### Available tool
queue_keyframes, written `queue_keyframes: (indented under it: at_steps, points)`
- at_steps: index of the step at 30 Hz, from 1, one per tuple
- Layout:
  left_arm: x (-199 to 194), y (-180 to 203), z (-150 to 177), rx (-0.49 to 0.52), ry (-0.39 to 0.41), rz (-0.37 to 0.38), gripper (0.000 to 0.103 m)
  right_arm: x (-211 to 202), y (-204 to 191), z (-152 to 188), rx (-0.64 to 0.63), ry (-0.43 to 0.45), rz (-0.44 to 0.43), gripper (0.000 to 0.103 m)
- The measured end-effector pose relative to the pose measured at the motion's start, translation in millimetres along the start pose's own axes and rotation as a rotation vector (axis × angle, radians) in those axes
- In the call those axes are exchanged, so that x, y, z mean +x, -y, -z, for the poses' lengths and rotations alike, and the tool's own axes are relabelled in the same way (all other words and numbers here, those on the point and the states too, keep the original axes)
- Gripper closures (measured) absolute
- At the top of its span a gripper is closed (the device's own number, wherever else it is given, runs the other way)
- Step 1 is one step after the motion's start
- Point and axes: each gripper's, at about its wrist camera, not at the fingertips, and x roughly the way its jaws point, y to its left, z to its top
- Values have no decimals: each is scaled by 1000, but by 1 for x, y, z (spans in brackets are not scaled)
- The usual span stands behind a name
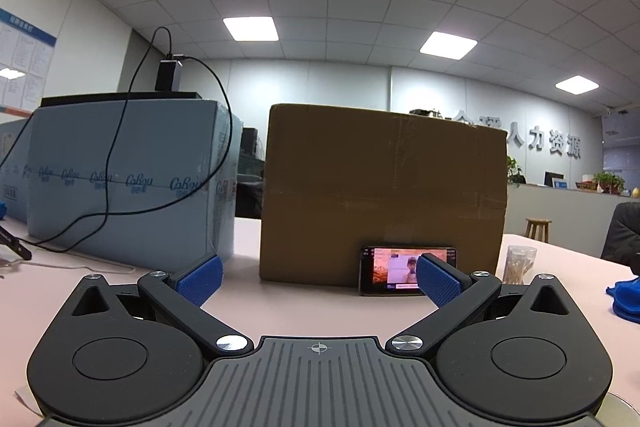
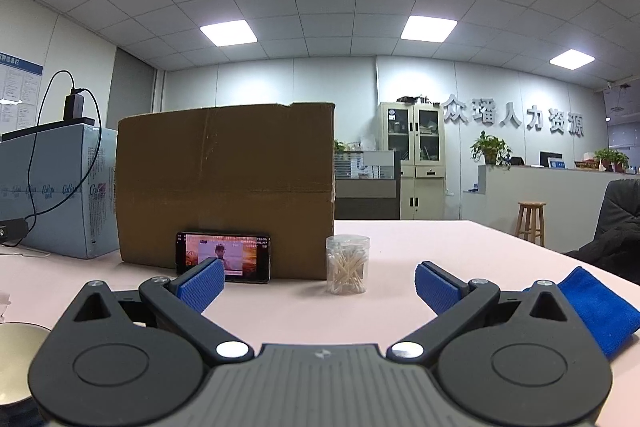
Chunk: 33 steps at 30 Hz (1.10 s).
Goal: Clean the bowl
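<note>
The left hand-held gripper [image 1: 318,281] and the right hand-held gripper [image 2: 319,286] are both sitting low over the pink table [image 2: 400,247] with their blue pads spread wide apart, gripping nothing. The bowl [image 2: 18,359] is showing only as a pale rim at the lower left edge of the right wrist view, just beside that gripper's body. A light blue carton [image 1: 124,179] is standing at the left, carrying a repeated script logo that seems to read "CoRou", with a black charger and cables on top. A plain brown cardboard box [image 2: 226,187] is propping up a smartphone [image 2: 223,257] that is playing a video. A clear round jar [image 2: 347,265] is holding cotton swabs. A blue cloth [image 2: 592,311] is lying beside the right gripper. Grey wall lettering [image 2: 514,119] is reading "众瑶人力资源", the second character unclear
</note>
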Motion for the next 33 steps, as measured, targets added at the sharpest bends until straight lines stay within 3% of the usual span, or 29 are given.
queue_keyframes:
  at_steps: [33]
  points:
    - [-7, 0, 0, -1, -11, -74, 0, 1, 2, -2, -5, -12, 48, 0]
